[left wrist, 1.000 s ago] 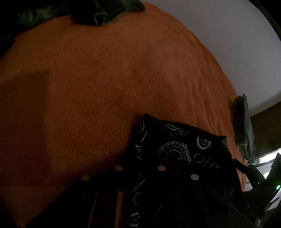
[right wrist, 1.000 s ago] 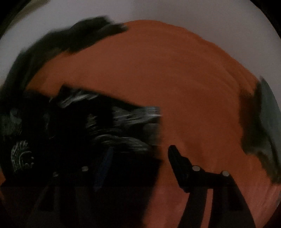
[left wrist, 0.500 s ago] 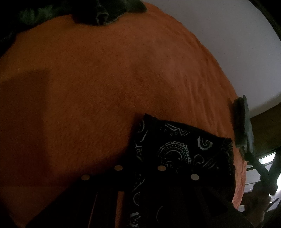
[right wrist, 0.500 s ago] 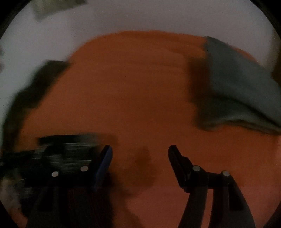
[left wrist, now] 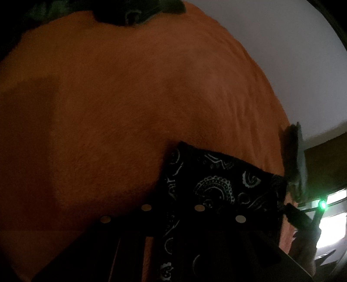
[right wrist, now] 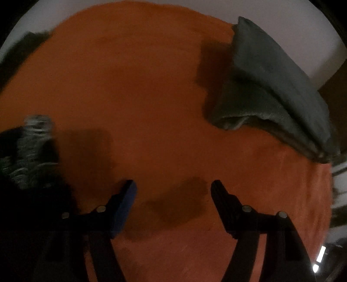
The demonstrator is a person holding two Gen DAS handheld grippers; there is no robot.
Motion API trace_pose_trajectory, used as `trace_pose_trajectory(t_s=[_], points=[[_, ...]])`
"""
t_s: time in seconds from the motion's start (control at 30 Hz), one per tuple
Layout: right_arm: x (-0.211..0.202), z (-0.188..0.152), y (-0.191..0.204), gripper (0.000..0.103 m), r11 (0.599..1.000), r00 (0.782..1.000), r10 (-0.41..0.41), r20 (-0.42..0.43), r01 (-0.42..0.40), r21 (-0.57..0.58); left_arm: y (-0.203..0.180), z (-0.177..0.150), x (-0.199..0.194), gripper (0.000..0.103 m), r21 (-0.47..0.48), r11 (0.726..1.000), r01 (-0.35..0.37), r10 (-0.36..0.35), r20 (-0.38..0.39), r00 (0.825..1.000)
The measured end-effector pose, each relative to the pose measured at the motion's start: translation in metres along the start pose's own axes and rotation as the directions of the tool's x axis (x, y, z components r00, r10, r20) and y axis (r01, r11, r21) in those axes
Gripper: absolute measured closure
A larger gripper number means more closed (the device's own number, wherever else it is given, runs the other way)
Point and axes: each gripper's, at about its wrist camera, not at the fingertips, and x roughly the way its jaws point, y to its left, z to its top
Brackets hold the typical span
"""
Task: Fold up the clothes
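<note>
Bandana [left wrist: 216, 186] on orange blanket [left wrist: 108, 108] – folded grey cloth [right wrist: 271, 86] well apart.

My left gripper [left wrist: 173, 219] points steeply down, its jaws closed, black patterned cloth [left wrist: 219, 186] covering them where they meet. My right gripper [right wrist: 173, 191] also tilts steeply down, its jaws opening, the blue-padded finger [right wrist: 125, 204] and the black one well apart with nothing between them.

The orange blanket [right wrist: 151, 97] lies bare through its middle; a folded grey cloth [right wrist: 271, 86] blocks the far right, and dark clothes [left wrist: 134, 10] the far edge.
</note>
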Motion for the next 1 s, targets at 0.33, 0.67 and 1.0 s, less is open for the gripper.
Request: trace_pose_trajectory(t_s=[0.33, 0.67, 1.0], points=[[-0.007, -0.013, 0.14, 0.021, 0.87, 0.993, -0.088, 0.075, 0.114, -0.479, -0.004, -0.001, 0.001, 0.094, 0.007, 1.0, -0.011, 0.011, 0.009, 1.0], [0.018, 0.017, 0.05, 0.017, 0.947, 0.987, 0.154, -0.051, -0.162, -0.278, -0.001, 0.001, 0.002, 0.094, -0.009, 1.0, -0.002, 0.001, -0.01, 1.0], [0.006, 0.057, 0.071, 0.054, 0.91, 0.963, 0.26, -0.07, -0.268, -0.315, -0.002, 0.003, 0.002, 0.094, -0.019, 1.0, -0.005, 0.004, -0.028, 1.0]])
